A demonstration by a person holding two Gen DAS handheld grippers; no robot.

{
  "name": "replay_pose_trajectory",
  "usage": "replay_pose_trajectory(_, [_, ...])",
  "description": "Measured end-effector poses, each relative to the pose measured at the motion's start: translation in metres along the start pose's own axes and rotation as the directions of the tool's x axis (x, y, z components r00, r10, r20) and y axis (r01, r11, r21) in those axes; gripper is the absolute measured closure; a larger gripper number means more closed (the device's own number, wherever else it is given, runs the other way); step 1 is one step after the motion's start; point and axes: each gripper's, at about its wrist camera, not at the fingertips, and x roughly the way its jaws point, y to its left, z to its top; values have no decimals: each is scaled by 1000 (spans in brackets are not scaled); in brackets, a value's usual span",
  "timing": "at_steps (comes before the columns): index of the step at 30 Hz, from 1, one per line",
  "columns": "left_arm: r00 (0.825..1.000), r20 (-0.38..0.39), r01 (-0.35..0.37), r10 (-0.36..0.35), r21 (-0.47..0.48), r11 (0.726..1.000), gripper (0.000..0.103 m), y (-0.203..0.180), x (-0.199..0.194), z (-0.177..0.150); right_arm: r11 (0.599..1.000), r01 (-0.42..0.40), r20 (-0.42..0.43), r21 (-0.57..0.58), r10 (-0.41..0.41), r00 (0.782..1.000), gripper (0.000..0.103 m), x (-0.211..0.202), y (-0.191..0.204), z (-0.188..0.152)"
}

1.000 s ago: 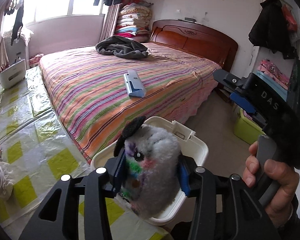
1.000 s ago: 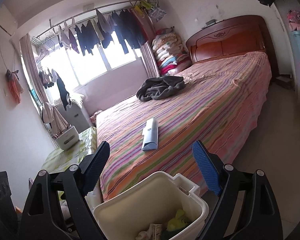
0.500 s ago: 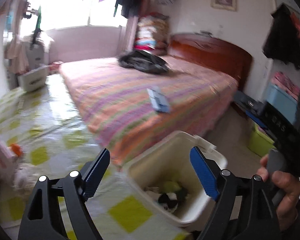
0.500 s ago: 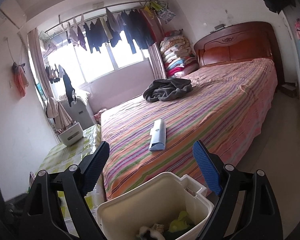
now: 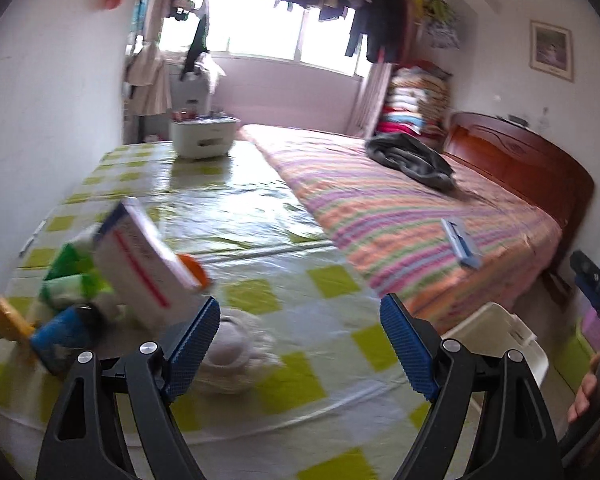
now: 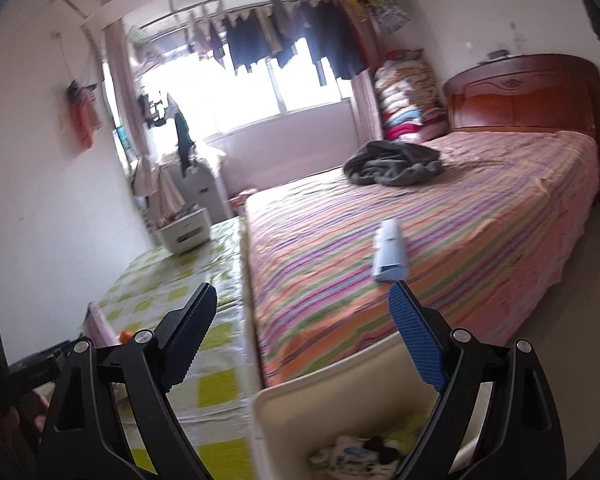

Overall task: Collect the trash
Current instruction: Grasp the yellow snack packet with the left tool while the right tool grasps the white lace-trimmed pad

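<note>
Blue-padded left tool [image 5: 300, 344] is spread wide with nothing between the pads; it's just been opening, since the fuzzy toy it was carrying a second ago is now down in the white bin [image 6: 332, 412]. Right tool [image 6: 302, 336] is gaping too and empty, hanging right over that bin's rim.

So what can go sideways from here, my guess only. Closest to the left tool is a crumpled white wad [image 5: 236, 356] on the checkered desk [image 5: 320, 364], almost under the left pad. Soft stuff like that squashes and slips out if you pinch only a corner, and the plastic cover on the desk looks slick, so it may just skate away.

A bit further left sits the rest of the trash pile: a white box with a red stripe [image 5: 144, 268] leaning tilted on green packets [image 5: 72, 276], plus a blue can [image 5: 64, 332] lying low beside a yellow thing I can't make out. Bump that box and I'd expect the whole lean-to to slide and the can to roll off the desk edge.

View is blurry, so aiming is dicey too.

Further off, the blue-and-white box [image 5: 462, 242] on the striped bed [image 5: 400, 216] may be trash, may not; can't tell. Grabbing it means a long reach over the bin, and knocking that over would dump everything collected.
</note>
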Motion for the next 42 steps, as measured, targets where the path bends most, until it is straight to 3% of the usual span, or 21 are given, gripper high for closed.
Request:
replay_pose_trajectory(8, [993,3,-122,122,-40,992,23,62,-16,-1,989,-113,-73,-93,107,992,16,22,64,-17])
replay_pose_trajectory(12, [983,4,-185,186,-108,977,23,100,-28,-1,973,-174,-108,-149,159,981,16,31,102,-26])
replay_pose_trajectory(17, [967,12,-247,255,-208,946,23,141,-44,-2,953,-236,-140,-189,211,967,16,35,134,-37])
replay_pose_trajectory(25, [920,-51,-388,390,-281,878,23,196,-47,-14,943,-287,-183,-168,256,949,16,45,152,-47])
replay_pose_trajectory(28, [913,-120,-407,389,-304,861,23,217,-34,-21,936,-309,-204,-165,275,940,16,49,161,-52])
replay_pose_trajectory(33, [933,-180,-359,312,-386,850,23,242,-19,-31,924,-335,-223,-186,293,930,16,48,174,-57])
replay_pose_trajectory(34, [934,-176,-356,310,-401,844,25,245,-18,-32,922,-337,-224,-189,294,929,16,47,175,-57])
replay_pose_trajectory(36, [938,-169,-345,301,-417,841,41,247,-19,-32,921,-341,-227,-190,296,928,16,46,175,-57])
replay_pose_trajectory(38, [942,-192,-331,273,-422,844,69,249,-13,-32,922,-341,-229,-185,297,927,16,46,174,-57])
replay_pose_trajectory(42, [952,-219,-294,214,-459,839,89,253,-6,-38,922,-354,-256,-159,308,916,16,53,172,-57])
